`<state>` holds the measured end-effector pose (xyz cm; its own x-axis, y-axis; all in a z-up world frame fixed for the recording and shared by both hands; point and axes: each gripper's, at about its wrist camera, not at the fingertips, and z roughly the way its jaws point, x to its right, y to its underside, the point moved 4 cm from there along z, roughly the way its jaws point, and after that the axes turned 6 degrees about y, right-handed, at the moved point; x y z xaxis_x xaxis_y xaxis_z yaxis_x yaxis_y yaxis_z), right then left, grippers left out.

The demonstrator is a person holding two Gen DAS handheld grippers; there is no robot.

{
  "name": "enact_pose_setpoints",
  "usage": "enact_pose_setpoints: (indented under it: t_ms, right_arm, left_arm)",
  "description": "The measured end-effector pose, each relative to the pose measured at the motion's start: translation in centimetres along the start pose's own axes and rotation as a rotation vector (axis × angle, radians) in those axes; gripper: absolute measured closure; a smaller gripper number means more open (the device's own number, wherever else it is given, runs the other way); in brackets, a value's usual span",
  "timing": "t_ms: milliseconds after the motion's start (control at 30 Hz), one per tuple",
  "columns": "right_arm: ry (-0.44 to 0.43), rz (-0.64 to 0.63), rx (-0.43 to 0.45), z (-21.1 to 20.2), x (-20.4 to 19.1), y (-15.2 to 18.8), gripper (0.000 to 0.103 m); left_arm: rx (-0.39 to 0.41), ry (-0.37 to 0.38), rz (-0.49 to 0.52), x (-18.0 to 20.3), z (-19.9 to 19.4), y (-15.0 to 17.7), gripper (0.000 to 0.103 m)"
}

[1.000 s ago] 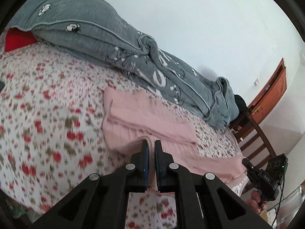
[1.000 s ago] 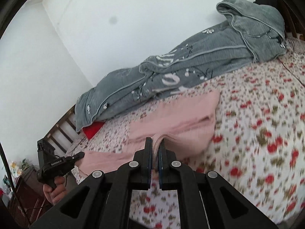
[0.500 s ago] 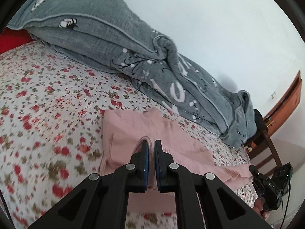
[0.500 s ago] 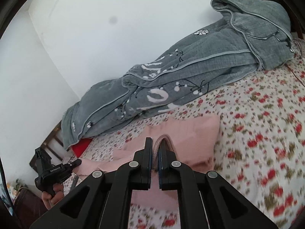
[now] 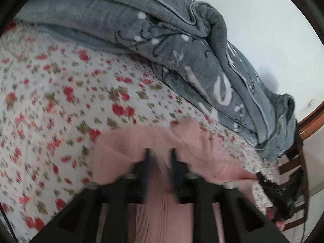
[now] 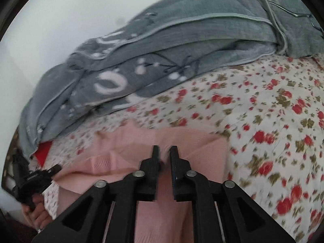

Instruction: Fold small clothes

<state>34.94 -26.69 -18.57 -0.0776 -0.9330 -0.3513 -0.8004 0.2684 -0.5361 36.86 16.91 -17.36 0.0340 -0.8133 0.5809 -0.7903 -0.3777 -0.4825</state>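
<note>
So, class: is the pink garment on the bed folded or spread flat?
Folded. The pink garment lies doubled, with layered edges and a ribbed cuff showing on top.

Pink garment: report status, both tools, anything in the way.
Left tool and right tool: jaws opening, pink fabric between them. Pink garment lying on the floral sheet. Grey quilt beyond it, apart.

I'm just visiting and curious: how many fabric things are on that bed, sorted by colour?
Pink: 1, the knit garment under both tools
Grey: 1, the bunched blanket along the wall
Red: 1, a cloth corner peeking from under the blanket
Floral: 1, the bedsheet
Total: 4
</note>
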Motion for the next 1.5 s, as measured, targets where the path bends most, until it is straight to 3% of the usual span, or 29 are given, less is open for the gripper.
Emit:
enact_pose_setpoints:
  t_ms: [67,100,267,400,500,533,600,633,667,700,733,833,900,967,1133,1233,1333,1500]
  right_arm:
    - [-0.001,0.004,0.042,-0.5,0.4,-0.4,0.066]
    - [-0.003,-0.004,0.058,-0.6,0.5,-0.5,0.062]
    - [0.014,-0.097,0.048,-0.3,0.2,0.1,0.061]
    - [0.026,-0.121,-0.032,2.1,-0.1,0.3,0.061]
    - [0.039,-0.141,-0.082,3.8,-0.1,0.6,0.061]
    - [0.047,-0.156,-0.093,4.3,-0.1,0.6,0.061]
    - [0.075,-0.193,-0.116,5.4,-0.3,0.9,0.062]
    - [0.086,-0.208,-0.124,5.7,-0.4,1.0,0.067]
    - [0.103,-0.223,-0.114,5.7,-0.6,1.0,0.09]
    - [0.095,-0.235,-0.098,5.5,-0.9,1.0,0.098]
    - [0.072,-0.256,-0.076,5.0,-1.3,0.8,0.098]
    - [0.039,-0.272,0.034,2.8,-2.1,0.1,0.098]
    - [0.049,-0.259,0.06,2.5,-2.1,-0.2,0.098]
    - [0.117,-0.253,0.066,3.2,-1.6,-0.2,0.098]
    - [0.155,-0.23,0.023,5.2,-0.2,0.4,0.098]
    - [0.174,-0.231,0.038,5.2,0.0,0.5,0.099]
    - [0.194,-0.236,0.046,5.4,0.1,0.7,0.099]
    - [0.21,-0.246,0.031,5.9,0.0,0.7,0.096]
  left_arm:
    - [0.05,-0.041,0.053,-0.1,-0.7,0.0,0.053]
    - [0.054,-0.047,0.066,-0.2,-0.8,0.0,0.051]
    - [0.021,-0.026,0.106,0.0,0.5,0.4,0.05]
    - [-0.043,-0.104,0.21,1.5,3.5,0.1,0.05]
    - [-0.076,-0.203,0.225,1.1,5.5,0.0,0.055]
    - [-0.074,-0.222,0.218,0.6,5.8,0.0,0.065]
    - [-0.048,-0.227,0.216,0.1,5.7,0.2,0.072]
    - [-0.031,-0.221,0.21,-0.1,5.4,0.2,0.087]
    - [-0.017,-0.204,0.195,-0.5,5.0,0.1,0.089]
    - [-0.004,-0.172,0.178,-0.6,4.4,-0.1,0.09]
    - [0.013,-0.145,0.164,-0.7,3.9,-0.3,0.098]
    - [0.079,-0.062,0.104,-1.2,1.9,-1.1,0.097]
    - [0.097,-0.073,0.088,-1.8,2.0,-1.2,0.097]
    - [0.096,-0.086,0.08,-2.4,2.8,-0.9,0.097]
    - [0.115,-0.115,0.083,-3.5,4.1,-0.1,0.097]
    - [0.138,-0.166,0.013,-5.2,4.1,-0.2,0.101]
    - [0.125,-0.073,-0.052,-6.3,4.2,-0.3,0.101]
    - [0.126,-0.083,-0.028,-5.4,4.1,-0.1,0.101]
